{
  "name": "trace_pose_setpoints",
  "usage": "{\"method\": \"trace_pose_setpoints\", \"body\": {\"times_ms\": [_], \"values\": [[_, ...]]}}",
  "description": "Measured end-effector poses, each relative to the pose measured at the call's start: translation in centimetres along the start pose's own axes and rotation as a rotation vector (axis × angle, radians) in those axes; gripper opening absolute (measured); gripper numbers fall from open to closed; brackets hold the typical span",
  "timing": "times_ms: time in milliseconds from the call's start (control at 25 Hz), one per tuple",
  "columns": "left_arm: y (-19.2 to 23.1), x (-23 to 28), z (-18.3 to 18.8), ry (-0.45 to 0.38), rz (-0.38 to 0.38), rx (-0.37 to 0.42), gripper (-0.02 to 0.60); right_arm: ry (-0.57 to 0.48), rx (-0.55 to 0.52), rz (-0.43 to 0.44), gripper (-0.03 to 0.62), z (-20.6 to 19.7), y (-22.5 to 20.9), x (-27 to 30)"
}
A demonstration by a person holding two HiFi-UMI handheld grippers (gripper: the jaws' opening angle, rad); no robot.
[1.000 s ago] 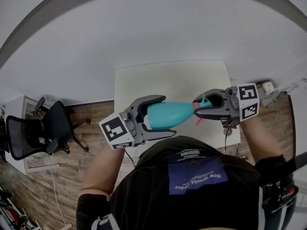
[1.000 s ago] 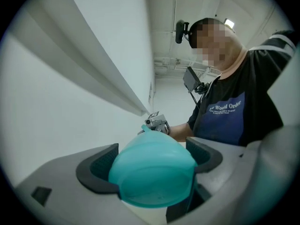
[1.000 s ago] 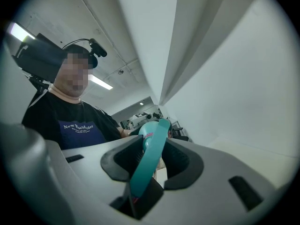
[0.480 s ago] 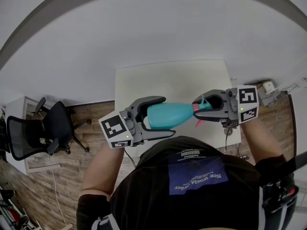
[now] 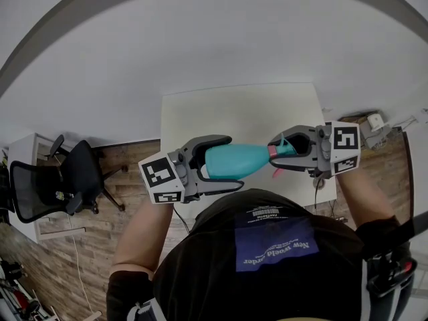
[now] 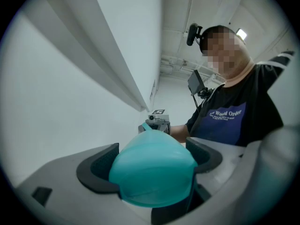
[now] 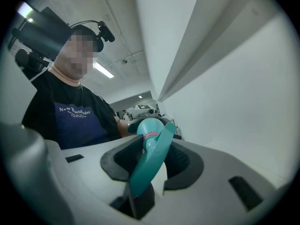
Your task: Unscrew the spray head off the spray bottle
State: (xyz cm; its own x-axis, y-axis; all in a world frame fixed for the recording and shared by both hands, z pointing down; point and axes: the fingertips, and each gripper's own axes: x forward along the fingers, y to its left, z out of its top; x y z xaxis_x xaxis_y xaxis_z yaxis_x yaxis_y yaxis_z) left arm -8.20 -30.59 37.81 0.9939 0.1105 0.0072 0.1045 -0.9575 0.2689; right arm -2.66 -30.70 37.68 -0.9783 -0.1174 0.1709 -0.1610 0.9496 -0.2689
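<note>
1. The left tool (image 5: 233, 162) pinches the spray bottle (image 5: 244, 159), held level in the air, off the surface (image 5: 234, 109). The smooth body may turn in this grip, so nothing loosens.
2. The right tool (image 5: 274, 154) clamps the spray head (image 7: 151, 159), and this narrow head may slip out.

I count one spray bottle (image 5: 237, 160) with one spray head (image 5: 282, 147), two grippers, my left gripper (image 5: 231, 162) and right gripper (image 5: 275, 154), one white table (image 5: 234, 109), one black office chair (image 5: 75, 178)
</note>
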Motion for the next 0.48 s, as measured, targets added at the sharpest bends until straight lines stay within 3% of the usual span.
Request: {"method": "trace_pose_setpoints", "body": {"times_ms": [120, 200, 240, 360, 480], "values": [[0.4, -0.3, 0.0, -0.068, -0.063, -0.184, 0.454, 0.018, -0.117, 0.000, 0.123, 1.0, 0.4, 0.1], [0.7, -0.4, 0.0, -0.123, -0.113, -0.331, 0.454, 0.067, -0.220, 0.008, 0.123, 1.1, 0.9, 0.3], [0.8, -0.5, -0.2, -0.137, -0.119, -0.368, 0.454, 0.105, -0.254, 0.013, 0.123, 0.7, 1.2, 0.3], [1.1, -0.6, -0.6, -0.110, -0.072, -0.349, 0.454, 0.190, -0.287, -0.001, 0.124, -0.9, 1.1, 0.7], [1.2, -0.6, -0.4, -0.094, -0.046, -0.315, 0.454, 0.143, -0.247, -0.039, 0.124, -0.8, 0.6, 0.7]]}}
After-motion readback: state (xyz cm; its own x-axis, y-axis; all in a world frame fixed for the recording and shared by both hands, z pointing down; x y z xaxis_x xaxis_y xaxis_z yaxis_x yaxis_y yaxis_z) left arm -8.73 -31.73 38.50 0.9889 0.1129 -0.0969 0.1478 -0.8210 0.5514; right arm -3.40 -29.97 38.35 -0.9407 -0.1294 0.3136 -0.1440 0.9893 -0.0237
